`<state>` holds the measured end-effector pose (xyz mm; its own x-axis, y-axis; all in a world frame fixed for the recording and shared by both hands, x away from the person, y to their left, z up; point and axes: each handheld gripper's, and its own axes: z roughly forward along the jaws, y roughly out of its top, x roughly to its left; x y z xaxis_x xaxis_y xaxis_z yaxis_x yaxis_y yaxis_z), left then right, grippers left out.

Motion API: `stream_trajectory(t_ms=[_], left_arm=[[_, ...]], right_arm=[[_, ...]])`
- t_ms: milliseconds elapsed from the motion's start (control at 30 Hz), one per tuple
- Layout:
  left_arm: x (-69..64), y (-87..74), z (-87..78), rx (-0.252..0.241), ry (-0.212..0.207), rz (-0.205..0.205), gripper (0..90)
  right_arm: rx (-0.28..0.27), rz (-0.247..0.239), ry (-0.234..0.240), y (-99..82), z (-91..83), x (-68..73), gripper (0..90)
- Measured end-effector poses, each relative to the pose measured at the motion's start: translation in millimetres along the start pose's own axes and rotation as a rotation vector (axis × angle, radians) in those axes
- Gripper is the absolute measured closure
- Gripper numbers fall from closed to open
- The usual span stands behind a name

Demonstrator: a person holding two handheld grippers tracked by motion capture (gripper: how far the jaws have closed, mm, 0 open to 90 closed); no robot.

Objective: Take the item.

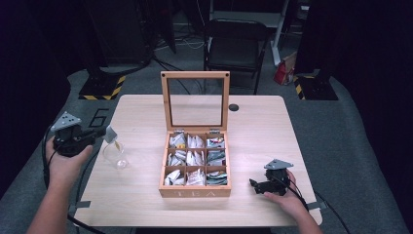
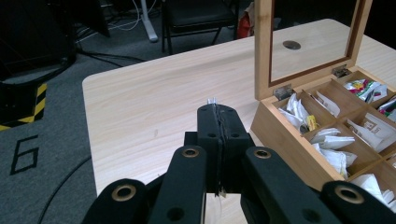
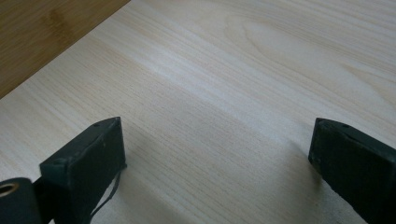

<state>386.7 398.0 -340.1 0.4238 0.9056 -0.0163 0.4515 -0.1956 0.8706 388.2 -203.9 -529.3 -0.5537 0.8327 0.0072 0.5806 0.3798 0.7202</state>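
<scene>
A wooden tea box [image 1: 195, 191] stands open mid-table, its glass lid [image 1: 196, 101] upright, its compartments holding several tea bags [image 1: 195, 157]. At the table's left edge my left gripper [image 1: 103, 131] is shut on a tea bag [image 1: 111, 134], whose yellow part hangs just over a clear glass [image 1: 117, 157]. In the left gripper view the left gripper [image 2: 218, 114] shows its jaws pressed together, with a sliver of white paper [image 2: 212, 100] at the tips and the tea box [image 2: 280, 135] to the right. My right gripper [image 1: 254, 185] rests open on the table right of the box. In its own view the right gripper [image 3: 217, 154] has bare wood between its jaws.
A black chair [image 1: 236, 44] stands behind the table and a round black grommet [image 1: 234, 107] sits in the tabletop [image 1: 263, 141] near the far edge. Yellow-black striped bases [image 1: 102, 90] and a red bag [image 1: 282, 73] are on the floor beyond.
</scene>
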Motion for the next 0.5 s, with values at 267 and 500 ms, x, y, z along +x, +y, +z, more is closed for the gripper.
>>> stream_trajectory(t_ms=[267, 500], left_arm=[[5.4, -4.7, -0.8, 0.007, 0.016, -0.013, 89.2], [9.5, -11.2, 1.4, 0.016, 0.026, -0.027, 89.1]], right_arm=[[0.0, 0.0, 0.0, 0.0, 0.0, 0.0, 3.0], [0.0, 0.0, 0.0, 0.0, 0.0, 0.0, 3.0]])
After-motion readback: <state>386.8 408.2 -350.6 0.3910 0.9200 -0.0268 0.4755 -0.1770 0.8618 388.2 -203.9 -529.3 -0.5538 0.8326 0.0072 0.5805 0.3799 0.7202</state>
